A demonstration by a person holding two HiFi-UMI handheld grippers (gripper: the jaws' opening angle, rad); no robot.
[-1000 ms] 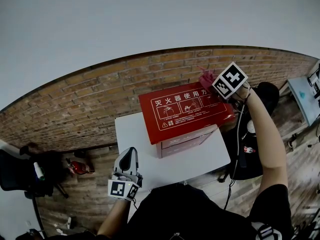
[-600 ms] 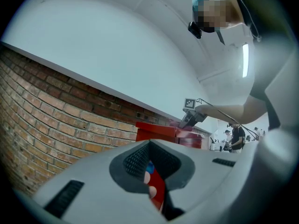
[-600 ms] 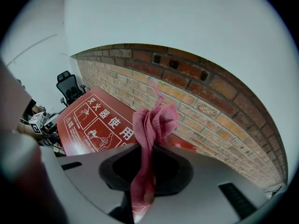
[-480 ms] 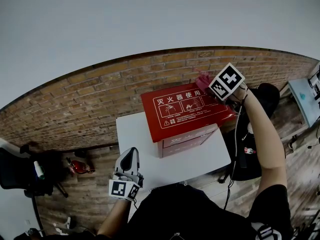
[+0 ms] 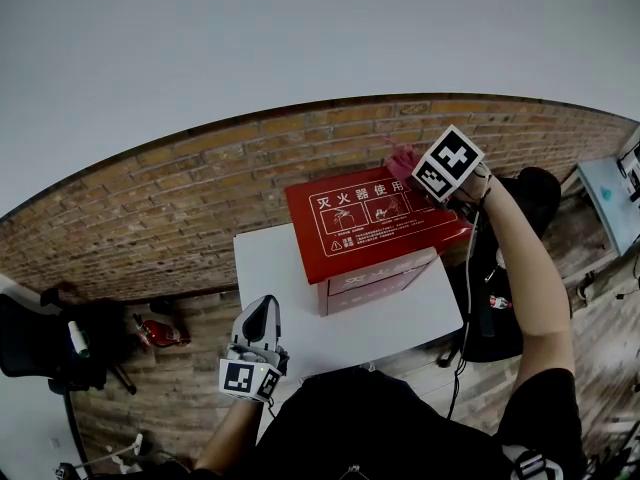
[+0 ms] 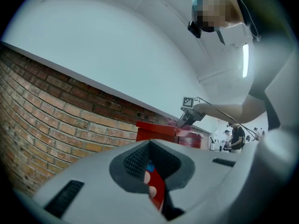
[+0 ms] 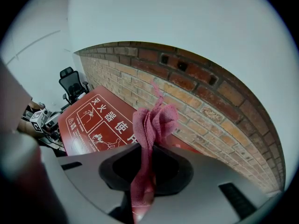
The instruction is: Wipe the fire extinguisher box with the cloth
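Note:
The red fire extinguisher box with white print on its lid stands on a white table against the brick wall. My right gripper is over the lid's far right corner, shut on a pink cloth. In the right gripper view the cloth sticks up from between the jaws of that gripper, bunched above the lid. My left gripper hangs at the table's near left edge, shut and holding nothing. From the left gripper view the box lies ahead.
The brick wall runs just behind the box. A black office chair and a small red extinguisher are on the floor at the left. A dark chair stands right of the table, with a desk beyond.
My right gripper has slid a little to the left along the lid's far edge with the cloth. The left gripper has stayed in place.

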